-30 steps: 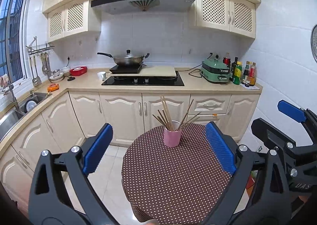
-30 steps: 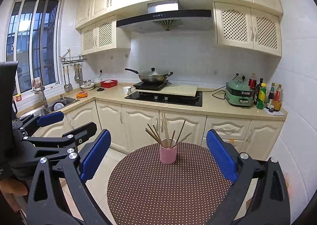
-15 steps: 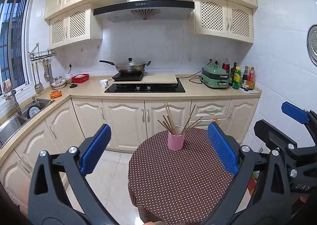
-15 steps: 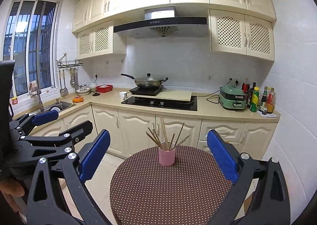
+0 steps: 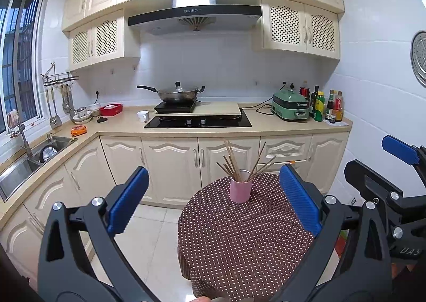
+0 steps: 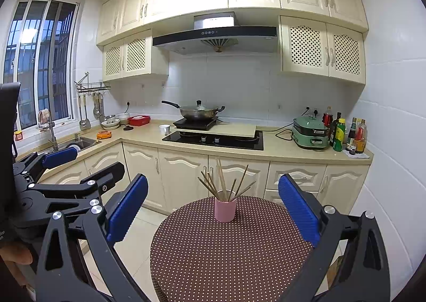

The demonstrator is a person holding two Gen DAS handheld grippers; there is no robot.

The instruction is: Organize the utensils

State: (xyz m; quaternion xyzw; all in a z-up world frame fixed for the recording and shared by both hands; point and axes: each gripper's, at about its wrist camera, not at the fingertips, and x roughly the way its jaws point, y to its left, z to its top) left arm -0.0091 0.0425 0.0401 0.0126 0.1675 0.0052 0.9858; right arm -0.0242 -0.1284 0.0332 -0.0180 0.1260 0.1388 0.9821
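A pink cup (image 5: 240, 190) (image 6: 225, 209) stands upright at the far side of a round table with a brown dotted cloth (image 5: 239, 243) (image 6: 229, 256). Several wooden chopsticks (image 5: 234, 162) (image 6: 222, 182) fan out of it. My left gripper (image 5: 213, 201) is open and empty, well short of the cup and above the table's left part. My right gripper (image 6: 213, 206) is also open and empty, held back from the cup. Each gripper shows at the edge of the other's view: the right gripper (image 5: 383, 169) and the left gripper (image 6: 80, 166).
Behind the table runs an L-shaped counter (image 6: 279, 150) with cream cabinets, a hob (image 5: 198, 121) with a lidded wok (image 5: 178, 94), a green cooker (image 5: 290, 107), bottles (image 5: 330, 106) and a sink (image 5: 32, 155) at left. White floor tiles (image 5: 149, 243) lie left of the table.
Both grippers have drawn back and tilted up a little; the cup and table sit lower and slightly farther in both views. The jaws stay open.
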